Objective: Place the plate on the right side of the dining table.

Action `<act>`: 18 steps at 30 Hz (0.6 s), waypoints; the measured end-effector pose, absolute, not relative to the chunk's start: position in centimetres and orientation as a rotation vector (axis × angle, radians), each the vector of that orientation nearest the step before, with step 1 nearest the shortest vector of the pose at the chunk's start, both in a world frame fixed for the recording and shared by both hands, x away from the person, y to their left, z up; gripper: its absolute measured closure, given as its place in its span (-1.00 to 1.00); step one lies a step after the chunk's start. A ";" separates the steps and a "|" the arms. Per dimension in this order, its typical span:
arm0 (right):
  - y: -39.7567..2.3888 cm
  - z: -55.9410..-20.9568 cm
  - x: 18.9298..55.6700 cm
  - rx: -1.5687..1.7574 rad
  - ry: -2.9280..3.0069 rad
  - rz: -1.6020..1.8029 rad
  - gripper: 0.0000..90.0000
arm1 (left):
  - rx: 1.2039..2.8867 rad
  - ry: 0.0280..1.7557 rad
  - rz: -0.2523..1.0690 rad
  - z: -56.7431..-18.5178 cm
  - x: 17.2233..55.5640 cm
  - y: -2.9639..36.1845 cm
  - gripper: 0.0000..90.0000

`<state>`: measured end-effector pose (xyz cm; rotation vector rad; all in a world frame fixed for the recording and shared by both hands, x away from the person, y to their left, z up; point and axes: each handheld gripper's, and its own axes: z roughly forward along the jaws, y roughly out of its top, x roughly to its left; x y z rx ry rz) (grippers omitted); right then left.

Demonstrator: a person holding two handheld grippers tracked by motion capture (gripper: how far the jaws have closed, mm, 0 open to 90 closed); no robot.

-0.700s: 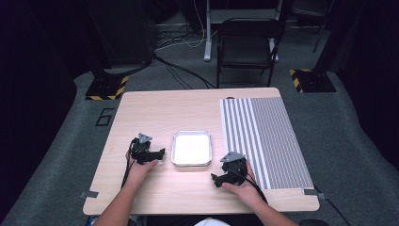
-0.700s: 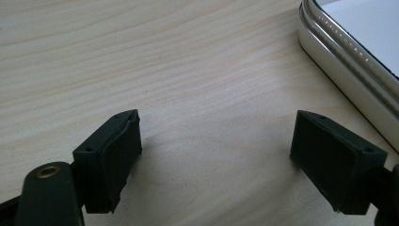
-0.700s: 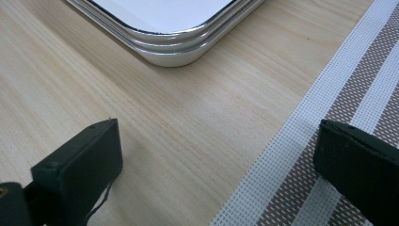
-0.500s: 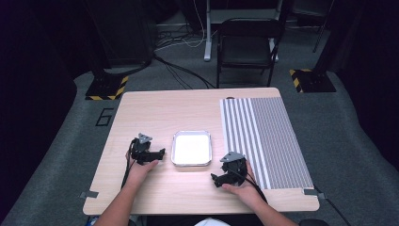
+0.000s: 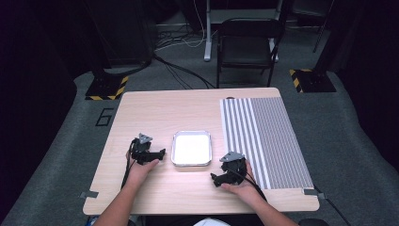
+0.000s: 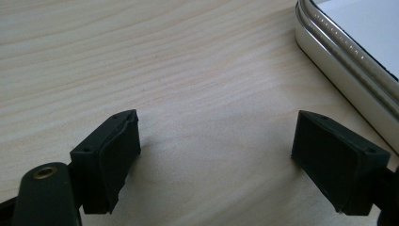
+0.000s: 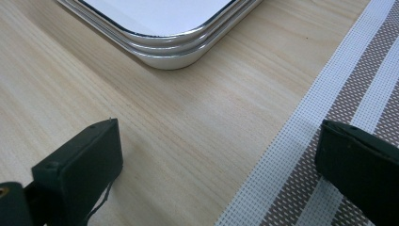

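Near the tabletop's [image 5: 155, 113] front edge, the shallow white metal tray [image 5: 191, 148] sits between both grippers. Left gripper [image 5: 160, 154] and right gripper [image 5: 215, 179] rest with fingers released, empty. Approach opposite rims level, closing evenly to avoid tipping.

On the table [image 5: 155, 108] a tray [image 5: 191, 162] sits near the middle, toward the person's edge, with a striped mat [image 5: 263, 136] just to its right — the two lie apart. The left hand-held gripper [image 5: 159, 154] rests on the table just left of the tray; the right hand-held gripper [image 5: 216, 179] lies before the tray's near right corner, probably at the mat's edge. Behind the table stands a chair [image 5: 247, 44] on the floor.
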<state>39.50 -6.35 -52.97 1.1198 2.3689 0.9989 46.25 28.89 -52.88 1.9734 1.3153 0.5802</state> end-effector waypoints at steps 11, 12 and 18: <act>-6.4 -52.9 39.5 1.135 2.360 0.999 -0.95 | 1.972 1.332 0.576 -52.7 46.1 28.7 -0.60; -6.4 -52.9 39.4 1.141 2.362 0.998 -0.93 | 1.972 1.334 0.574 -52.7 46.0 28.7 -0.57; -7.0 -52.4 39.5 1.181 2.314 0.987 -0.52 | 1.965 1.359 0.528 -52.1 45.7 28.8 -0.27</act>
